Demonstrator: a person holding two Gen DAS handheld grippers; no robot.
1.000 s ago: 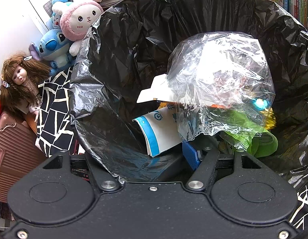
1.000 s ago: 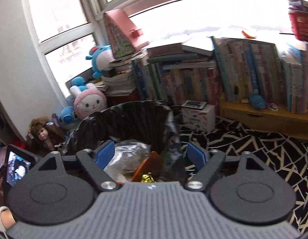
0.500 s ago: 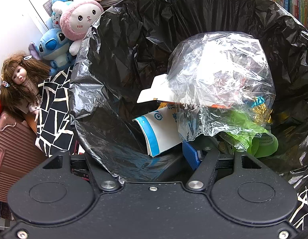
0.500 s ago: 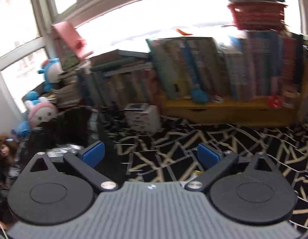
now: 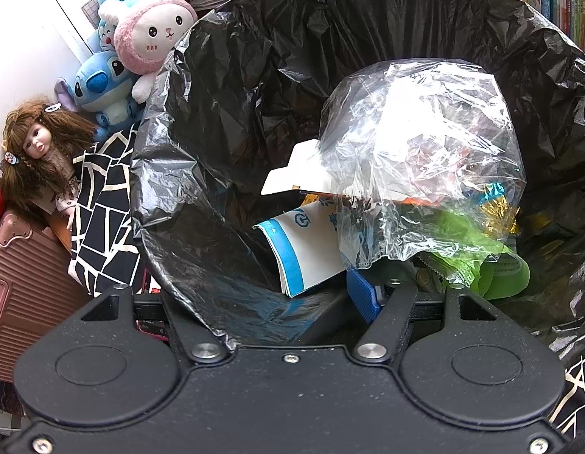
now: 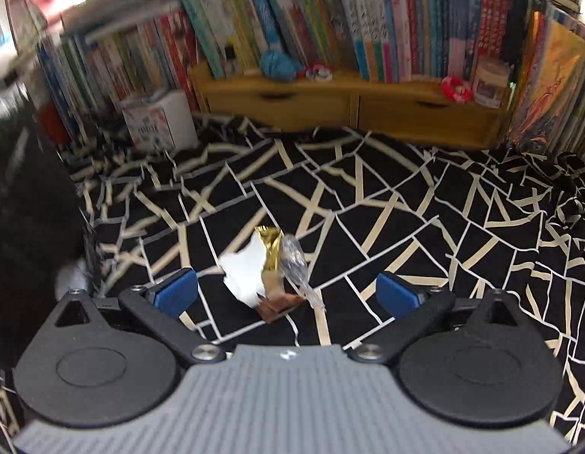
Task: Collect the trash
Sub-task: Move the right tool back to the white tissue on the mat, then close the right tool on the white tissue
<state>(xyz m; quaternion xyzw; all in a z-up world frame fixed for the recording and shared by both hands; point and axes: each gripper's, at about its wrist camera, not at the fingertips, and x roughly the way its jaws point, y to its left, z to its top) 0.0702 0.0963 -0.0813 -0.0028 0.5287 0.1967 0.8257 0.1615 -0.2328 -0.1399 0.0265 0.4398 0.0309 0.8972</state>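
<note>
Right gripper (image 6: 287, 289) stands wide, its jaws having just been opening, with nothing pressed between the blue pads (image 6: 177, 293); just beyond them, on the black-and-cream cloth (image 6: 425, 227), lies a small heap of trash (image 6: 268, 270), roughly centred in the gap; the heap is a white paper scrap (image 6: 245, 274), a gold-and-brown wrapper (image 6: 271, 265) and a twist of clear film (image 6: 294, 263), touching one another. All of it looks very light, thin and crumpled; the film and foil are likely slippery and will collapse under the pads, so nothing here is fragile, but a loose piece could slide out. Best hold, I judge, is across the middle of the heap where paper and wrapper overlap, pinching all layers together low against the cloth; the cloth is soft and may bunch up into the jaws.

Left gripper (image 5: 292, 299) is half closed on the near rim of the black bag (image 5: 186, 227), one pad (image 5: 362, 295) inside it; the other is hidden behind the plastic. Inside lie a paper cup (image 5: 304, 249), a clear bag (image 5: 425, 151) and green packaging (image 5: 497, 272); farther left sit plush toys (image 5: 148, 38) and a doll (image 5: 35, 143).
</note>
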